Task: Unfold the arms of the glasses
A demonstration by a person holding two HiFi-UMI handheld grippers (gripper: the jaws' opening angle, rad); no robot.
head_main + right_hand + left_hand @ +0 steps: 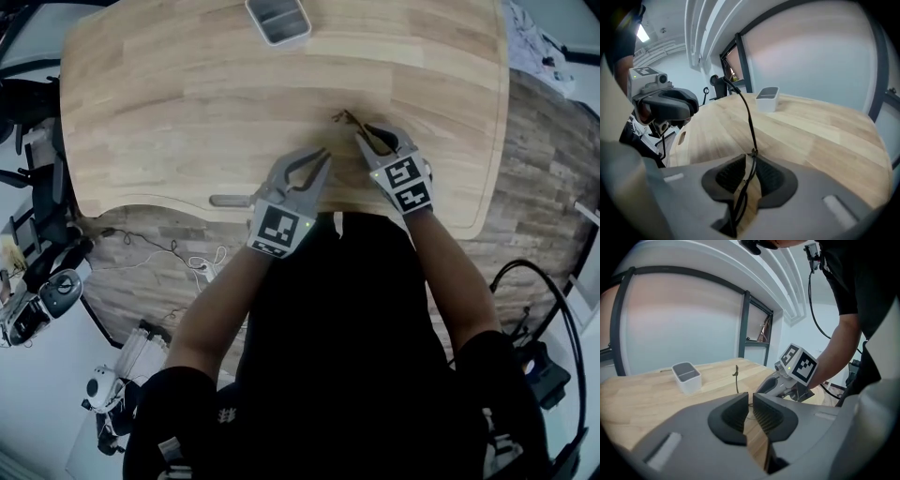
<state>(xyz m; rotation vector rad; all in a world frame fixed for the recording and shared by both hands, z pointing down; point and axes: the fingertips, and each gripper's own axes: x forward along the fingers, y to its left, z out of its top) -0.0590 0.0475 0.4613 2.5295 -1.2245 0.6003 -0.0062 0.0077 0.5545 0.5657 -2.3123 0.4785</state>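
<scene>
The light wooden table with rounded corners (169, 103) is the reference.

- **Far edge, centre:** the small grey rectangular tray (277, 19) sits on the table.
- **Near right part:** the thin dark wire-framed glasses (349, 119) are above the table, clamped between the jaws of the right gripper (364, 139).
- **Near edge:** the left gripper (323, 157) is just left of the glasses and apart from them.

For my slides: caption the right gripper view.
Right hand-held gripper clamps the glasses, one thin arm rising above the wooden table.
</scene>
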